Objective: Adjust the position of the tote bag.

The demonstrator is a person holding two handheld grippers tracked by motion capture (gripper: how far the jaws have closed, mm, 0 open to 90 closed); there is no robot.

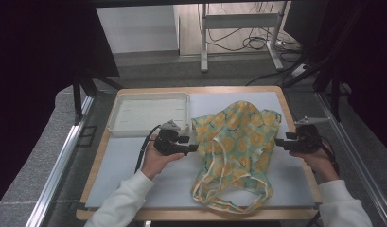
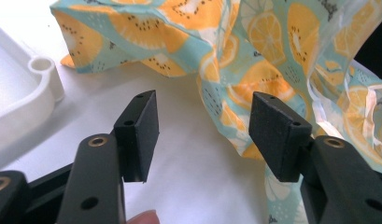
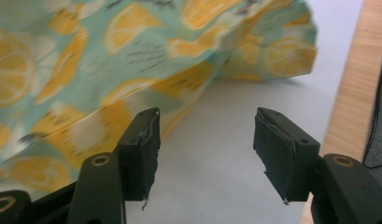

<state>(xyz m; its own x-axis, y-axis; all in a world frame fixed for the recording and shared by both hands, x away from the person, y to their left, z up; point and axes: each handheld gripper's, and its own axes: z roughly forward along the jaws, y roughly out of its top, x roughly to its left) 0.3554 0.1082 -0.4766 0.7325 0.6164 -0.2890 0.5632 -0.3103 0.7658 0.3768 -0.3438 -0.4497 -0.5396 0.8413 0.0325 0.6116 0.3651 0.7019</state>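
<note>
The left hand-held gripper [image 1: 193, 144] is sitting with its jaws spread and nothing between them, pointing at the left edge of the fruit-print cloth bag [image 1: 236, 142]. In the left gripper view the bag [image 2: 254, 60] is lying just ahead of the jaws and beside the right-hand one, so the fabric is within reach but not pinched. The right hand-held gripper [image 1: 279, 142] is likewise standing spread and empty, aimed at the bag's right edge; in the right gripper view the cloth [image 3: 109, 60] is bunching up just past the left jaw, with bare mat showing in the gap.

The two grippers are facing each other across the bag, which suggests the person is lining up to take it by opposite sides, perhaps to straighten or fold it. The bag is lying crumpled in the middle of the surface [image 1: 148, 189], its handles [image 1: 229, 201] looping towards the person's edge.

A white tray [image 1: 148, 111] is resting at the far left, close behind the left gripper and just touching or nearly touching the bag's corner. It could be crowding any leftward pull. Loose folds are hiding the bag's true edges.
</note>
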